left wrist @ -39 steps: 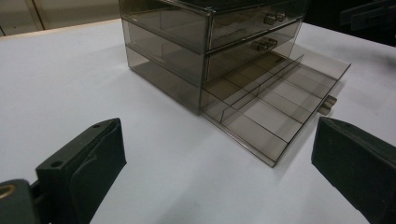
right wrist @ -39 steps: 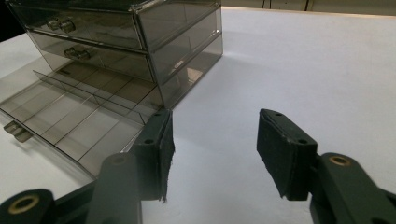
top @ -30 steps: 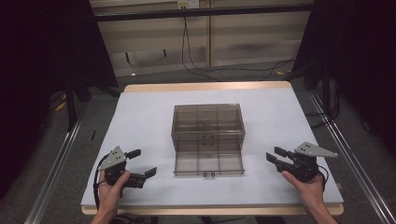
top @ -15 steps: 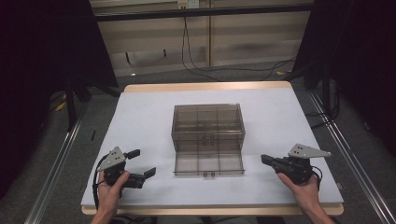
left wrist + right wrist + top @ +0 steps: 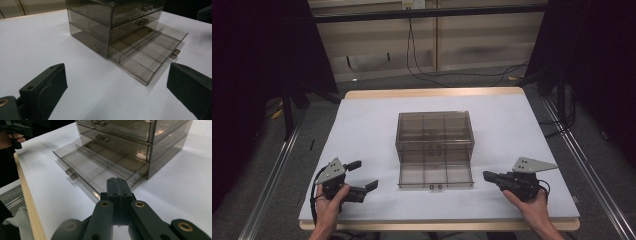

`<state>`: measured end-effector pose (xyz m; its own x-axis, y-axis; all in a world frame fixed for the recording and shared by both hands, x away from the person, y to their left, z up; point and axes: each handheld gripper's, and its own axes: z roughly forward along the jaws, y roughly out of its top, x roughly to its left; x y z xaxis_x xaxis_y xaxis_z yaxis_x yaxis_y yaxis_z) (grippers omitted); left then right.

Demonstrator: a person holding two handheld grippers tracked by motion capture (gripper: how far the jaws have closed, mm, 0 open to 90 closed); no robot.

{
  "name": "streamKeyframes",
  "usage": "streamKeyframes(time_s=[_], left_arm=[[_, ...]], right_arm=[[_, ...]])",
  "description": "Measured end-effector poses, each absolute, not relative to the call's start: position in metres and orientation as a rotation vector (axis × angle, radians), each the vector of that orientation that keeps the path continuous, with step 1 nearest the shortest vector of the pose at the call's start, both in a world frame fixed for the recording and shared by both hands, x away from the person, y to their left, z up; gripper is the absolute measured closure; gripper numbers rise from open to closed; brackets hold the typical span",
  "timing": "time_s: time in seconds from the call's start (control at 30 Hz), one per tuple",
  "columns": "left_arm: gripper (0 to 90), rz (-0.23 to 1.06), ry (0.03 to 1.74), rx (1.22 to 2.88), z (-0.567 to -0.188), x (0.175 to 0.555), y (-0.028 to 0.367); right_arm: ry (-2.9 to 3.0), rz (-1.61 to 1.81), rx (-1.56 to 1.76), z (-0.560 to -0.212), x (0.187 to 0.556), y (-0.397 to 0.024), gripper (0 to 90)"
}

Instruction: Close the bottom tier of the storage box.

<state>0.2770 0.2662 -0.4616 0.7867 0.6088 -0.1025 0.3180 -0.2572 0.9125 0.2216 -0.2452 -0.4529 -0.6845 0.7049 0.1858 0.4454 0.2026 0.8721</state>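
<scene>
Sitting mid-bench: drawer box (image 5: 435, 135), bottom drawer (image 5: 436, 175) pulled out toward the near edge. Right gripper (image 5: 490, 177) clamped on nothing (jaws just closed); left gripper (image 5: 363, 175) agape, near-left corner.

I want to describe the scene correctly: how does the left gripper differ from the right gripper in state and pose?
The left gripper has its jaws wide open, while the right gripper has its jaws pressed shut with nothing between them. The left gripper sits at the left of the smoky drawer box, the right gripper at its right, pointing toward the pulled-out bottom drawer. Both are hand-held, black, low over the white table, and touch nothing.
</scene>
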Motion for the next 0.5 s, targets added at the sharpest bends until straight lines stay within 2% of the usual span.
streamKeyframes(time_s=[0.5], left_arm=[[2.8, 0.322, 0.705, 1.855, -0.462, 0.276, 0.268]], right_arm=[[2.278, 1.493, 1.046, -0.453, 0.221, -0.233, 90.0]])
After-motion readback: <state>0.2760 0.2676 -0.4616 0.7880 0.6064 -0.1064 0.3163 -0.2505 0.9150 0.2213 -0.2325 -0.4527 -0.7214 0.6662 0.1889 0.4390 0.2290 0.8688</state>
